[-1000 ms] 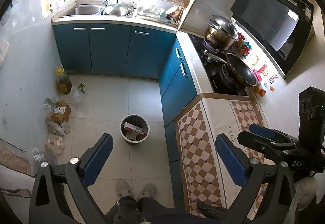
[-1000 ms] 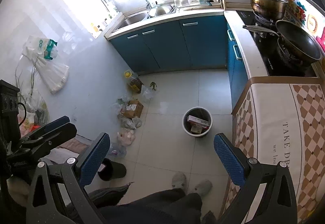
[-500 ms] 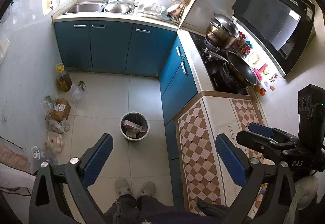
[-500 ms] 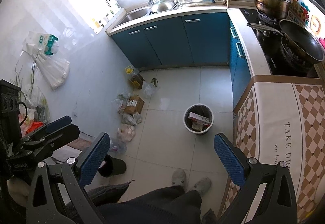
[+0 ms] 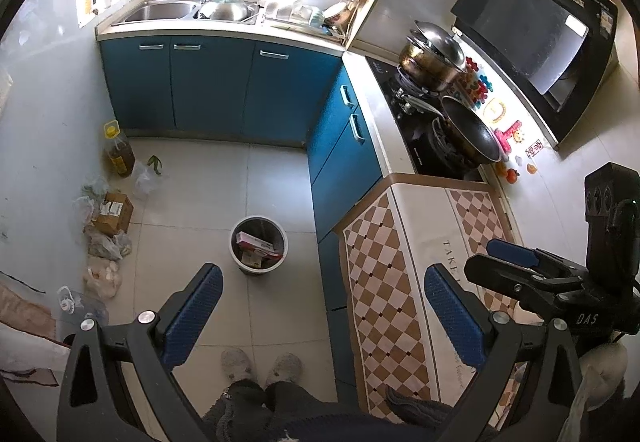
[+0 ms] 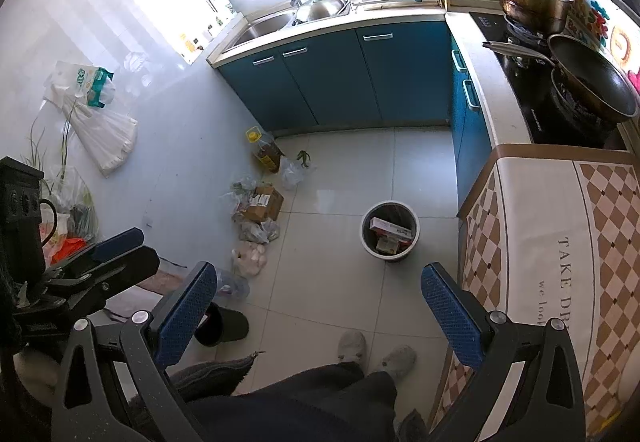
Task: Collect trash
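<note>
A round grey trash bin point(image 5: 258, 246) with boxes inside stands on the tiled floor; it also shows in the right wrist view point(image 6: 390, 232). Trash lies along the left wall: a cardboard box point(image 5: 113, 211), plastic bags point(image 5: 103, 278) and an oil bottle point(image 5: 119, 155); the box point(image 6: 262, 203) shows in the right wrist view too. My left gripper point(image 5: 320, 316) is open and empty, high above the floor. My right gripper point(image 6: 318, 316) is open and empty, also held high.
Blue cabinets point(image 5: 216, 85) with a sink run along the back. A stove with a wok point(image 5: 470, 129) and a checkered counter point(image 5: 420, 262) stand at the right. The person's feet point(image 5: 262, 364) are below. A black slipper point(image 6: 222, 326) lies near the left wall.
Both cameras have drifted slightly; the scene has shifted a little in both views. Both grippers stay open and empty.
</note>
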A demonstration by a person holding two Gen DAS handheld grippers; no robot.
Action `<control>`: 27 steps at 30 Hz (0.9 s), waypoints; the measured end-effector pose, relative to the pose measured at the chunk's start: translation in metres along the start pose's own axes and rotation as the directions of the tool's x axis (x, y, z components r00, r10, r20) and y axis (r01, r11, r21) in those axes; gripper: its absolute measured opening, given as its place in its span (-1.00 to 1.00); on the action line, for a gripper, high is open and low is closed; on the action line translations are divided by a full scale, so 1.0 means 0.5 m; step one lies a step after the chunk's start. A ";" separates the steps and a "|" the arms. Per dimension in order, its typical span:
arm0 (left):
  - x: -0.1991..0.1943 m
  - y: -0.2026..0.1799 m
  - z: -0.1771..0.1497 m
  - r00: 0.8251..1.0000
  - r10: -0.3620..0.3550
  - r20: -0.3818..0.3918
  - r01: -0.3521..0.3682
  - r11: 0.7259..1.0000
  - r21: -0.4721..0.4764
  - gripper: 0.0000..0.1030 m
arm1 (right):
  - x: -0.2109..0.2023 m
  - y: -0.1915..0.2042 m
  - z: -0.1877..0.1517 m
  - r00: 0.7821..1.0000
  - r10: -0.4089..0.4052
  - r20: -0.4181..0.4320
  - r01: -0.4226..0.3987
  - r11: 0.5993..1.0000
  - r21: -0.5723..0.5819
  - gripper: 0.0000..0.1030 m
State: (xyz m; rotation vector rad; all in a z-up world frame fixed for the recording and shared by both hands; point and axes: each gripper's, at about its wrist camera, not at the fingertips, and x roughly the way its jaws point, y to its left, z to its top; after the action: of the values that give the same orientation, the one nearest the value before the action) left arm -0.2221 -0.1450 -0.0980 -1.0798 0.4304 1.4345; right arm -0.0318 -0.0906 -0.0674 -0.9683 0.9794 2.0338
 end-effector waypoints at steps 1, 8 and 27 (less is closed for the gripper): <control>0.001 0.003 0.004 1.000 -0.001 -0.002 0.001 1.000 0.001 1.00 | -0.001 -0.001 -0.001 1.000 0.000 -0.001 0.000 1.000 0.001 1.00; 0.002 0.002 0.006 1.000 -0.001 0.000 0.001 1.000 0.001 1.00 | -0.003 -0.004 -0.001 1.000 0.001 -0.001 -0.001 1.000 0.003 1.00; 0.001 0.006 0.013 1.000 -0.003 0.000 0.003 1.000 0.001 1.00 | -0.010 0.003 -0.010 1.000 0.013 0.000 -0.013 1.000 0.011 1.00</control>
State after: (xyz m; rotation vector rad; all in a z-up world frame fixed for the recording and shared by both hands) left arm -0.2269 -0.1403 -0.0960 -1.0793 0.4299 1.4314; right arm -0.0290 -0.0967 -0.0648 -0.9594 0.9980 2.0371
